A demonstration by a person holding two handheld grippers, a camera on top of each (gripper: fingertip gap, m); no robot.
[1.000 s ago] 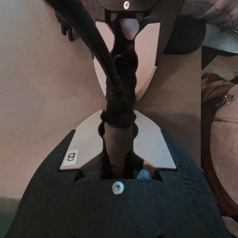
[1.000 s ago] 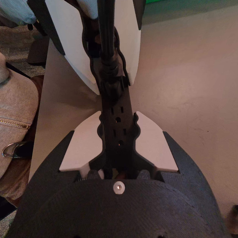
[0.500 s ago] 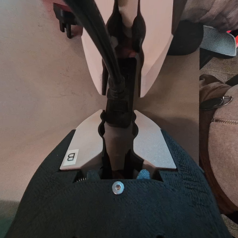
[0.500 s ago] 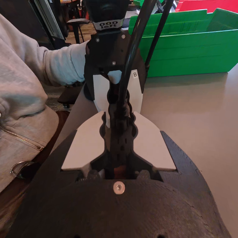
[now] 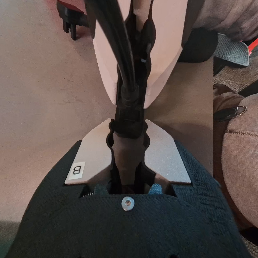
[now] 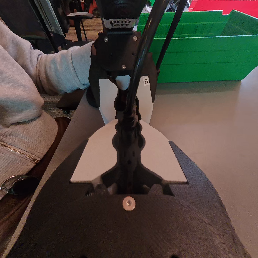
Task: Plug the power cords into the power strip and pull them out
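Note:
My left gripper [image 5: 127,121] is shut on the black plug [image 5: 129,115] of a power cord [image 5: 115,41], which rises up and away. The plug sits on the end of the black power strip [image 6: 129,153]. My right gripper [image 6: 128,122] is shut on the strip, whose outlet slots show between its fingers. The two grippers face each other tip to tip just above the table. The right gripper [image 5: 129,105] also shows in the left wrist view, and the left gripper [image 6: 126,117] in the right wrist view. A second cord [image 6: 168,34] runs behind.
A loose black plug [image 5: 69,25] lies on the beige table [image 5: 41,97] at the far left. A green bin [image 6: 202,58] stands behind the left gripper. The table edge [image 5: 212,125] and a seated person's sleeve [image 6: 48,69] are close by. About 4 centimeters separates my left fingertips from my right.
The right gripper has tilted up with the strip, from looking down at the table to looking level, and its fingers now stand closer to the left gripper. Both grips are unchanged.

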